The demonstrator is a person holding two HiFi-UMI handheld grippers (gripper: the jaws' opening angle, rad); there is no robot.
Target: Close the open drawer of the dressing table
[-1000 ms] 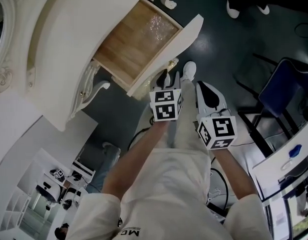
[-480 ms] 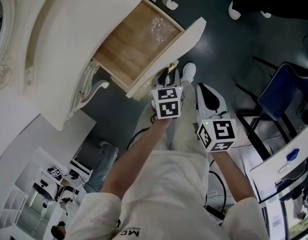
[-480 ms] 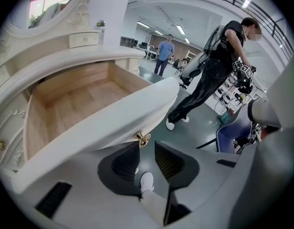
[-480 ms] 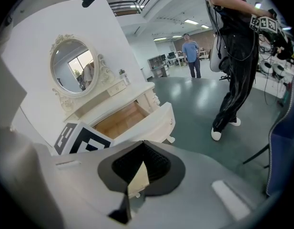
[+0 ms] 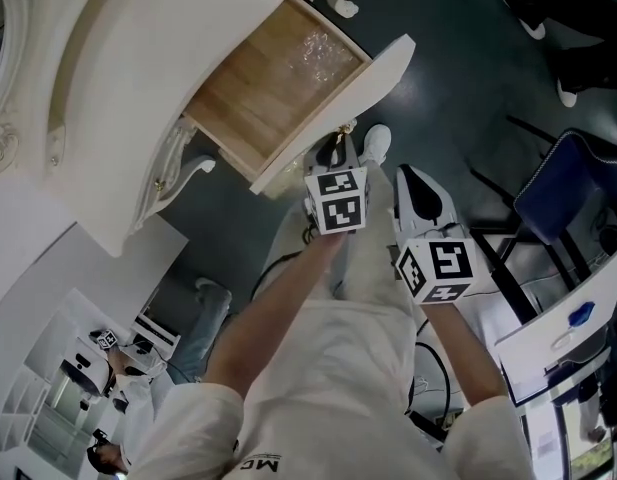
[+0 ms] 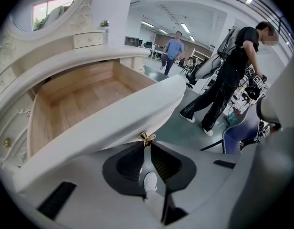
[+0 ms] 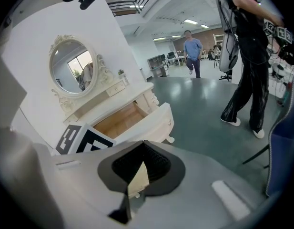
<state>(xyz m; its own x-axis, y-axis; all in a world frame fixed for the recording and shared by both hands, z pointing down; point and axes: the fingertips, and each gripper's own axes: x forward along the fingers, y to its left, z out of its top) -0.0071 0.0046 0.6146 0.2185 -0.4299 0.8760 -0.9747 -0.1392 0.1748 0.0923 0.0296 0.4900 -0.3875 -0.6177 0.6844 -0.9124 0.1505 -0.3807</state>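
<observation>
My left tongs (image 6: 146, 145) are closing on the gold handle (image 6: 147, 138) of the drawer (image 5: 273, 83), which juts wide open from the counter's (image 5: 98, 98) front edge. Right tongs (image 7: 143, 146) hang pinched together, empty. I'd want a square grip first, then one straight push inward, no twisting that small handle.
</observation>
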